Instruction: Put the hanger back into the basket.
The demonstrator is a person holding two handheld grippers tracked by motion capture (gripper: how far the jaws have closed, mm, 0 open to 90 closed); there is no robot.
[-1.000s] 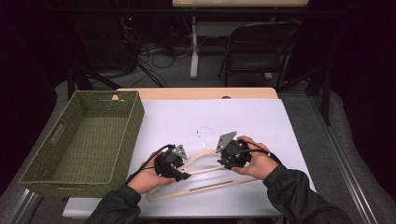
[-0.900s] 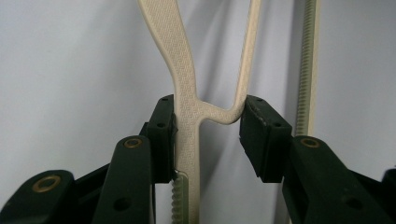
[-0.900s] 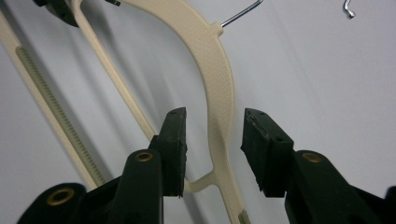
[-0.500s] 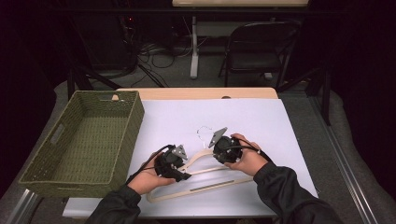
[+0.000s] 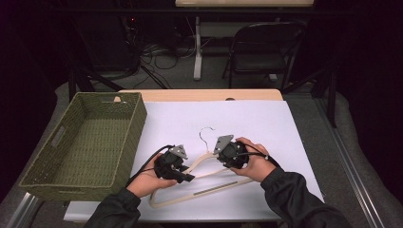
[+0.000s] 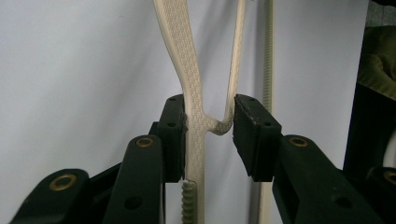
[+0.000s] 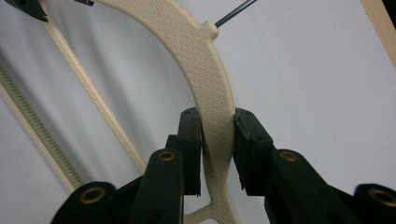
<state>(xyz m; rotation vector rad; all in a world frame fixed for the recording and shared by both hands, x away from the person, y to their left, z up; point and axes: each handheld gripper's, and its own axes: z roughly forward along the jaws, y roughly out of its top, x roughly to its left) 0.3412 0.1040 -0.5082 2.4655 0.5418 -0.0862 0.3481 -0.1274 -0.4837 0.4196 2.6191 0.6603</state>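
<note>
Two grippers grip one cream hanger (image 5: 209, 183) lying on the white sheet of the bench (image 5: 285, 123), just right of the green basket (image 5: 90, 142). The left gripper (image 6: 208, 121) is clamped where a shoulder arm meets a thin strut; the right gripper (image 7: 217, 140) is clamped on the textured shoulder below the wire hook (image 5: 205, 135). Both holds look set, so the step is probably a joint lift, calling for matched, level motion.
</note>
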